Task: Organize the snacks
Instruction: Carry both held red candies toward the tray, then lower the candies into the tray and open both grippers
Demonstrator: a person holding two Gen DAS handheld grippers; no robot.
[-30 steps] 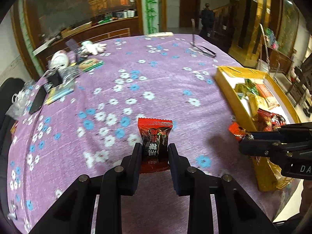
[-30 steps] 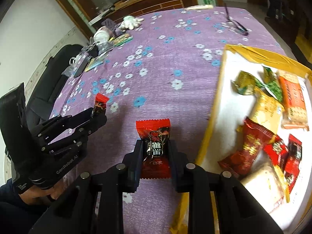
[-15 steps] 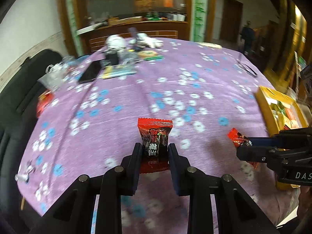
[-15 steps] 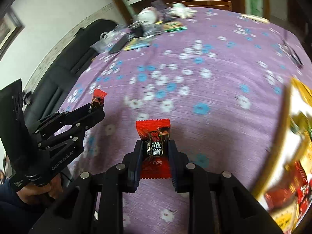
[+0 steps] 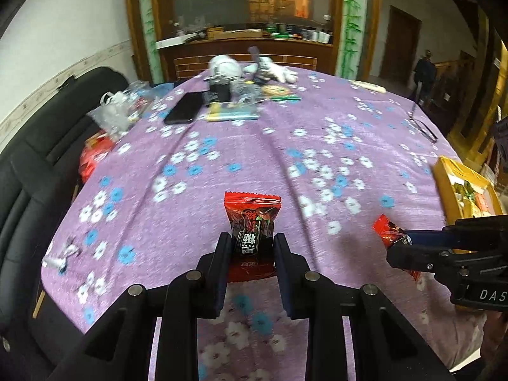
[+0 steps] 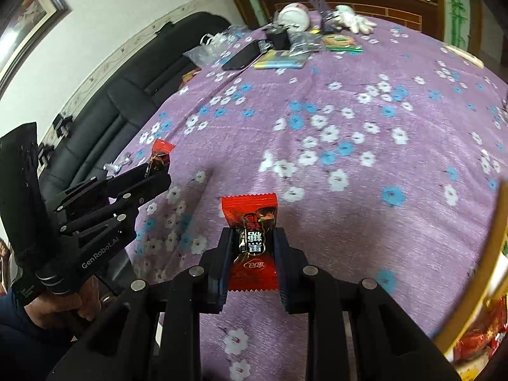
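A purple flowered tablecloth (image 5: 270,158) covers the table. At its far edge, around twelve o'clock, lie a black phone (image 5: 184,108), a white toy (image 5: 276,71) and clear plastic bags (image 5: 114,114). A yellow tray (image 5: 444,184) holding snacks sits at three o'clock; a black sofa (image 6: 133,89) runs along the nine o'clock side.

The left gripper (image 5: 249,247) has its fingers nearly closed, pinching a red candy packet (image 5: 252,222) upright by its middle. The right gripper (image 6: 250,247) clamps a second red candy (image 6: 250,231) likewise. Both wrappers are glossy red with crimped ends and a dark printed band, held above the cloth, clear of the tray.
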